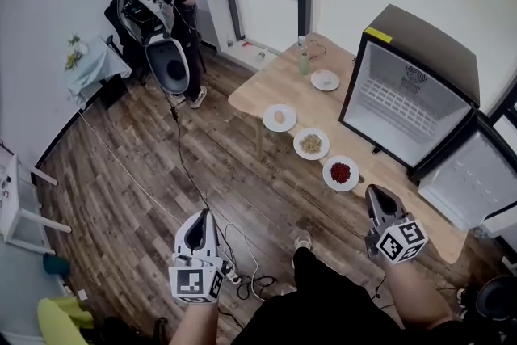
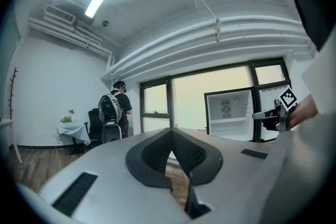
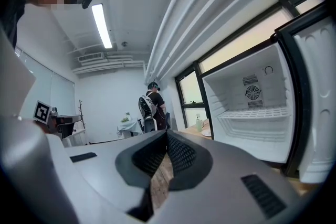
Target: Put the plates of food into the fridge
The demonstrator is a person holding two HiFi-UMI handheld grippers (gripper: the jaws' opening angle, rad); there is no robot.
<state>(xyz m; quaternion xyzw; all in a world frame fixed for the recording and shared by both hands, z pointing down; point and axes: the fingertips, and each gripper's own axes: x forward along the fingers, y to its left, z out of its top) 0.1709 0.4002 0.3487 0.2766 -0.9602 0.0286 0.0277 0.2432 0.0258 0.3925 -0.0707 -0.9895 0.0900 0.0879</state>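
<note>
White round plates of food (image 1: 311, 144), four in all, sit on the light wooden table (image 1: 266, 86) at my one o'clock. None is in the small black open-doored fridge (image 1: 424, 40) at two o'clock (its wire shelf is bare). My left gripper (image 1: 199, 216) and right gripper (image 1: 376, 192) are both closed on nothing, so every plate is left to move.

No legible text or labels

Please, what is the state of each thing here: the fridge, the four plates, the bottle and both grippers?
fridge: door open, no food inside
plates: all four on the table, not in the fridge
bottle: upright on the table
left gripper: shut, empty
right gripper: shut, empty
</note>
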